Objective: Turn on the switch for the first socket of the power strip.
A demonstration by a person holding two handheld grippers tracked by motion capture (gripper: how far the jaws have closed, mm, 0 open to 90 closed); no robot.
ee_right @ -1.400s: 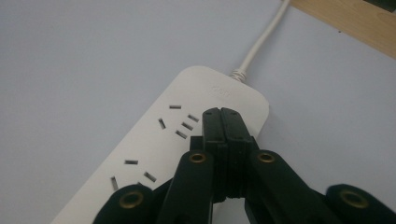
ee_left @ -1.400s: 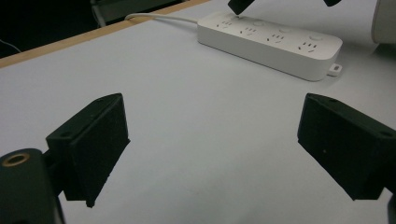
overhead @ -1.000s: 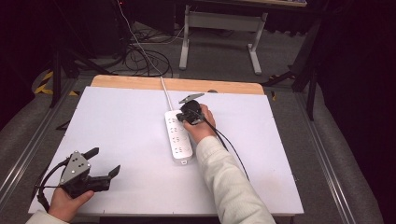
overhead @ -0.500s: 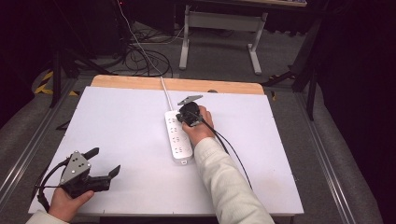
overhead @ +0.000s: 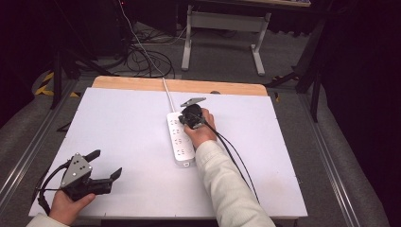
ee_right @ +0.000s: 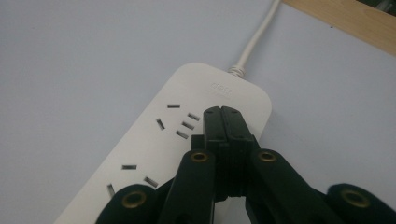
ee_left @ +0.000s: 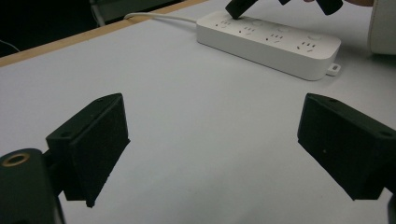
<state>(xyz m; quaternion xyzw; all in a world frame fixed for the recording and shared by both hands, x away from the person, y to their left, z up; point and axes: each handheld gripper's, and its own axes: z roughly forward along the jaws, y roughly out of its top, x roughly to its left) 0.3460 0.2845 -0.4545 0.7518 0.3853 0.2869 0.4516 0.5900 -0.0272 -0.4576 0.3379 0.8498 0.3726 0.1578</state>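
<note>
A white power strip (overhead: 178, 142) lies mid-table, its white cord (overhead: 166, 92) running off the far edge. My right gripper (overhead: 183, 119) is shut, with nothing between its jaws. Its joined tips (ee_right: 222, 112) rest on the strip's top (ee_right: 154, 154) near the cord end, beside a set of socket slots. Whether they press a button there is hidden. My left gripper (overhead: 108, 162) is held above the table's front left corner, open and empty. In its own view the left gripper (ee_left: 212, 149) faces the strip (ee_left: 271, 39) from a distance, and the right gripper (ee_left: 239, 8) touches the strip at the top.
The white table top (overhead: 118, 123) has a wooden strip (overhead: 142, 84) along its far edge. The right gripper's black cable (overhead: 236, 156) trails across the table beside the sleeve. Beyond the table are floor cables (overhead: 142, 56) and a metal stand (overhead: 222, 28).
The right gripper has edged very slightly toward the near side on the strip. The left gripper has stayed put.
</note>
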